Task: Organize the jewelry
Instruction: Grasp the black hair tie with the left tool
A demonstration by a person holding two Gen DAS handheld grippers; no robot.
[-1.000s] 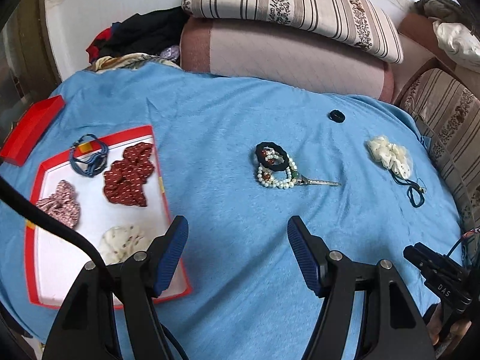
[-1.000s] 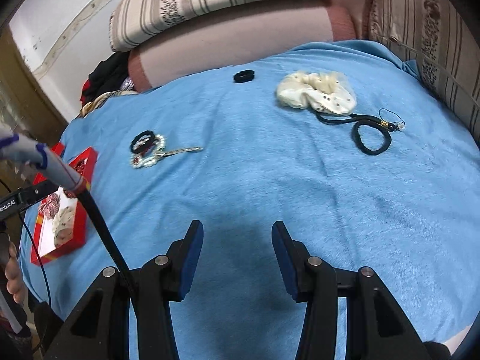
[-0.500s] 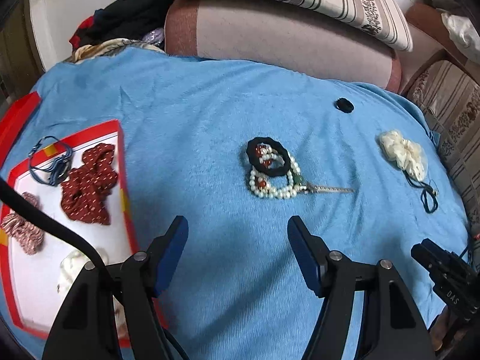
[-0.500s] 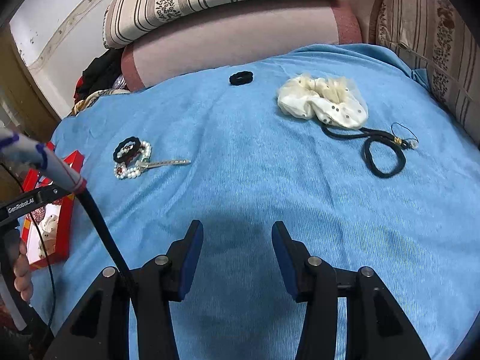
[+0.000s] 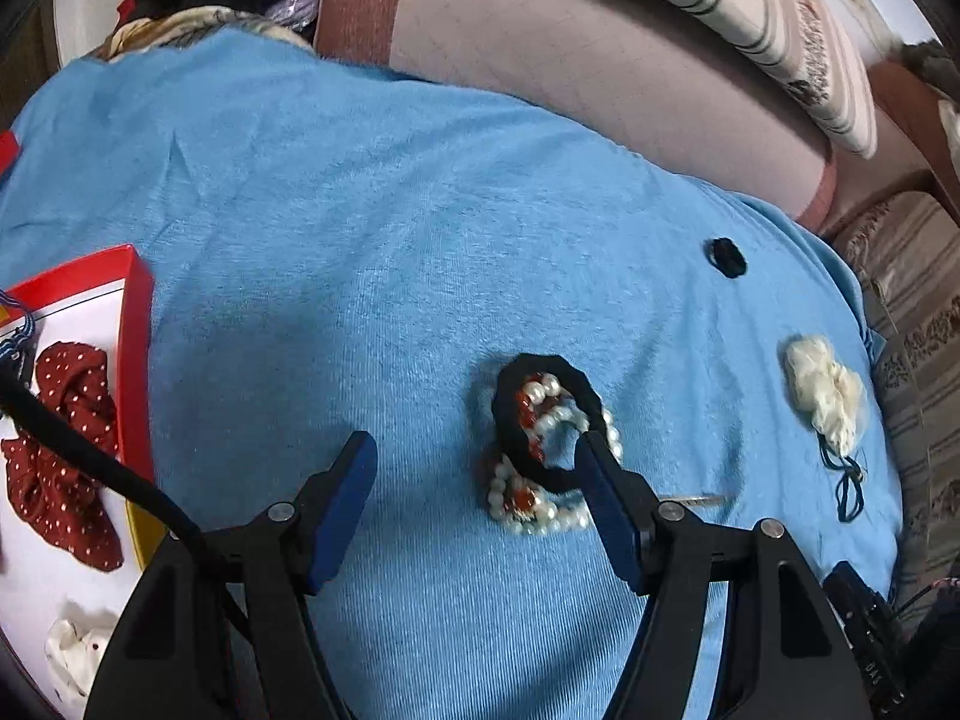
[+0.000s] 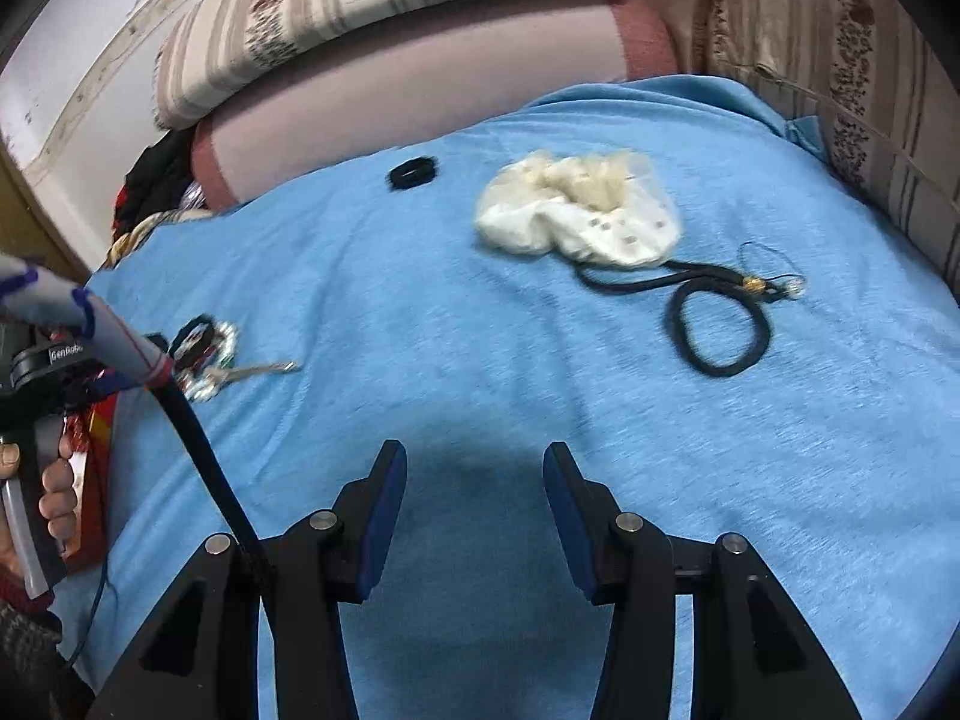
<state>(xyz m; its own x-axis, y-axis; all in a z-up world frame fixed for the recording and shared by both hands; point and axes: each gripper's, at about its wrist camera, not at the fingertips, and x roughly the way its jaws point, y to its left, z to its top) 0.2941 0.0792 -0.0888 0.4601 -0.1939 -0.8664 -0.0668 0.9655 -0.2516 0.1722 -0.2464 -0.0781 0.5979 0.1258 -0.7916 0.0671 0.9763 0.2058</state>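
1. Standing wide apart and holding nothing, the left gripper (image 5: 474,468) hangs low over the blue cloth (image 5: 372,252); its right finger (image 5: 606,498) overlaps the pile's right edge, contact unclear.
2. Just ahead of that finger lies the pile: a black tie (image 5: 540,420) looped over a pearl bracelet (image 5: 540,510), right of the gap's centre.
3. A clip (image 5: 696,500) pokes out rightward, so the pile's long axis seems to run across the fingers.
4. The right gripper (image 6: 474,507), also apart and empty, sits well away; the left is nearer.
5. The red tray (image 5: 135,360) lies to the left, probably the destination.
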